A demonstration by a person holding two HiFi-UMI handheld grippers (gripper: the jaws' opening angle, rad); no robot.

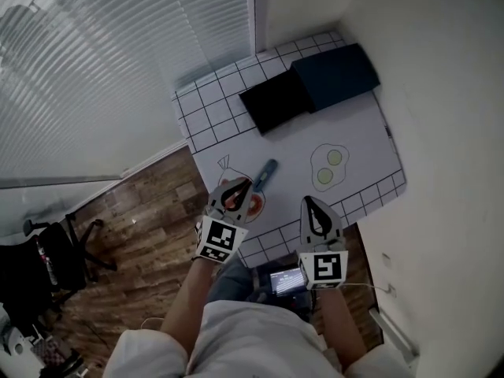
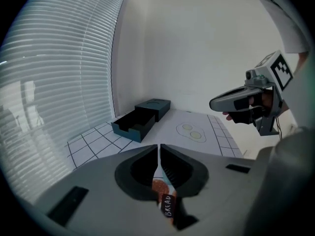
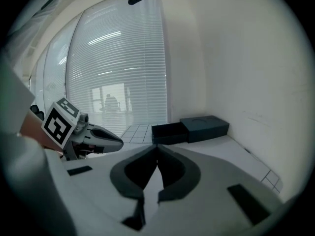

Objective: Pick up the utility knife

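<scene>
The utility knife, blue-grey and slim, lies on the white mat beside a printed red picture. My left gripper hovers over that picture just left of the knife's near end, jaws shut with nothing between them. In the left gripper view its jaws meet at the tips, with the printed word BREAD showing through the gap below. My right gripper is over the mat's near edge, right of the knife, and is also shut and empty. Each gripper shows in the other's view: the right gripper and the left gripper.
A dark blue box with its black drawer pulled out stands at the table's far end. Printed fried eggs mark the mat on the right. White walls run along the far and right sides, window blinds along the left. A wooden floor lies below.
</scene>
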